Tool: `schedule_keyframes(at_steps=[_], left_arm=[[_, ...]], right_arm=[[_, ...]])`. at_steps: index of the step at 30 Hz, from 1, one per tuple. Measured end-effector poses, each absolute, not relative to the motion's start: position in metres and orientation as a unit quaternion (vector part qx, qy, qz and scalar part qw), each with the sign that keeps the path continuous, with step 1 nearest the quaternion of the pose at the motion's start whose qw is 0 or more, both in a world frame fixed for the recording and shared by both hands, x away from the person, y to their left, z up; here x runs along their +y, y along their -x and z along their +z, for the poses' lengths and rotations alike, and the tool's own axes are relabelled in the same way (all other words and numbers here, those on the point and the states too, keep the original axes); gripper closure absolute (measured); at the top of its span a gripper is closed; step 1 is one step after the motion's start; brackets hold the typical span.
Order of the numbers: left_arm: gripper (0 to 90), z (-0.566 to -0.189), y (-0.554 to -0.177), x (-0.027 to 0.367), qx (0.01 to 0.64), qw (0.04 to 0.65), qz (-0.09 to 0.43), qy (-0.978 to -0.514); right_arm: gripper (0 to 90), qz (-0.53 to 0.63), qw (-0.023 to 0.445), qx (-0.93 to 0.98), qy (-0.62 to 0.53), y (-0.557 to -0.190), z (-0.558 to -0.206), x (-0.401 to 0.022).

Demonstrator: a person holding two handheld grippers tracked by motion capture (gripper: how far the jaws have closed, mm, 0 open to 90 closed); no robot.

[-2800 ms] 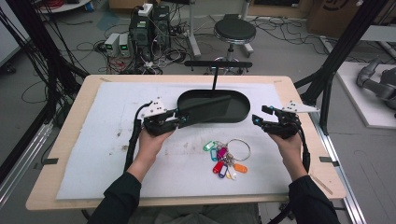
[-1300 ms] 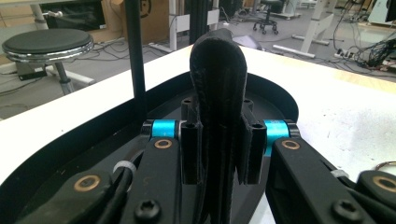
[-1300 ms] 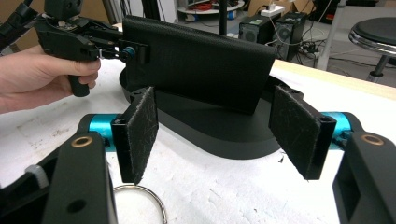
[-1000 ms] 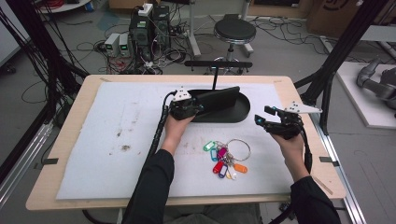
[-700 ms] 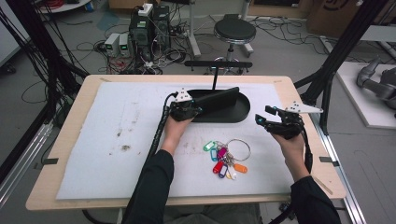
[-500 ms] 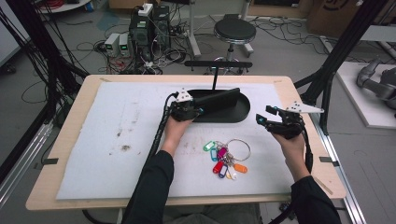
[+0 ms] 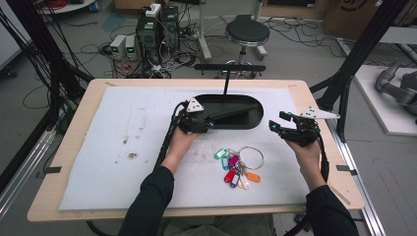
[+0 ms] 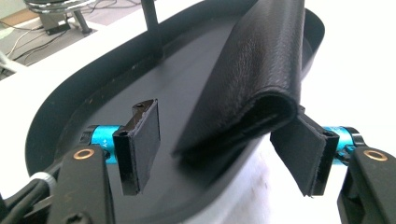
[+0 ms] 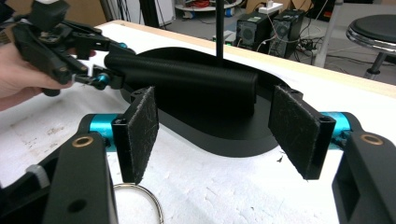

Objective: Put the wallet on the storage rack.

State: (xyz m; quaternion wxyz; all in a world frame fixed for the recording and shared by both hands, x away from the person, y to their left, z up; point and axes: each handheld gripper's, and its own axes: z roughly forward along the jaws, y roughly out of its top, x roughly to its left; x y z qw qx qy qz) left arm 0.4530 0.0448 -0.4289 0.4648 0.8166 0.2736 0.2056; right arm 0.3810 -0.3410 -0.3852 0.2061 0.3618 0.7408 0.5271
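A black folded leather wallet [image 8: 252,70] lies in a black oval tray [image 8: 60,107], its folded end resting on the near rim. My left gripper [image 8: 219,140] straddles that end. Its jaws have just been opening, so the left pad stands clear and the right pad sits right by the fold. In the high view, the left gripper [image 7: 209,124] is at the tray's [image 7: 255,123] left end, over the wallet [image 7: 231,112]. My right gripper [image 7: 275,125] hovers open at the tray's right end, empty [image 9: 215,130], facing the wallet [image 9: 187,84].
A ring of keys with coloured tags [image 7: 236,167] lies on the white mat in front of the tray, and its ring [image 9: 140,200] is under my right gripper. A thin black post with a crossbar [image 7: 227,78] rises from the tray's far side. Table edges lie beyond the mat.
Since the earliest frame my left hand has moved right and forward to the tray's left end. Over the last second both hands stay almost still.
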Motion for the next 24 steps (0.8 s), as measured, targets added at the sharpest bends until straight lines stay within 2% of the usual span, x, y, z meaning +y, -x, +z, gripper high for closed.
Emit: schedule_keyframes(at_steps=[4,14,24], left_arm=[[33.3,-0.428,-0.444,0.052,0.265,0.447,0.215,-0.827],[33.5,-0.415,-0.424,0.094,0.293,0.485,0.229,-0.791],[30.8,-0.407,-0.378,0.134,0.3,0.527,0.229,-0.762]], right_arm=[[33.6,0.527,0.208,0.741,-0.362,-0.381,-0.385,-0.341],[33.6,0.526,0.209,0.74,-0.363,-0.382,-0.385,-0.34],[33.5,0.522,0.207,0.745,-0.361,-0.382,-0.386,-0.338]])
